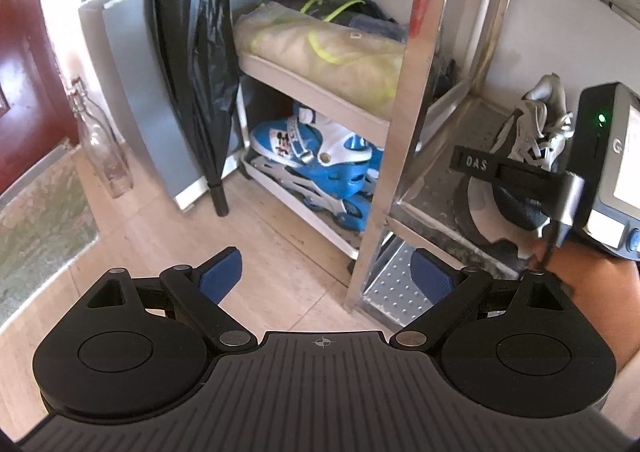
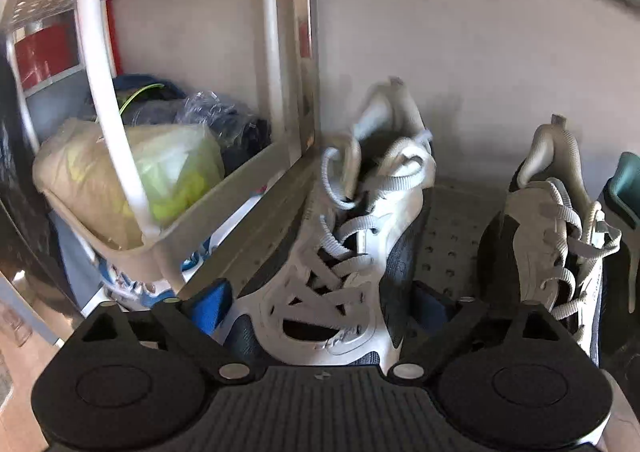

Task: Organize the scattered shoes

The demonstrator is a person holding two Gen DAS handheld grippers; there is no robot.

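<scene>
While the right claw (image 2: 320, 304) stands wide around the shelved sneaker (image 2: 344, 252), pads clear | step: release | next: back out | left claw (image 1: 326, 272) wide, empty.

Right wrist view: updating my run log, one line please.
right tongs: open, astride left sneaker | second sneaker: beside | shelf: metal

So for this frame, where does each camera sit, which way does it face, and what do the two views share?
Left wrist: on the left gripper, angled down at the floor and racks, inline skates ahead; its open blue pads show, plus the right gripper and a hand.
Right wrist: on the right gripper, facing the metal shelf; open pads flank the near sneaker.
Shared: that sneaker, the bagged bundle.
</scene>
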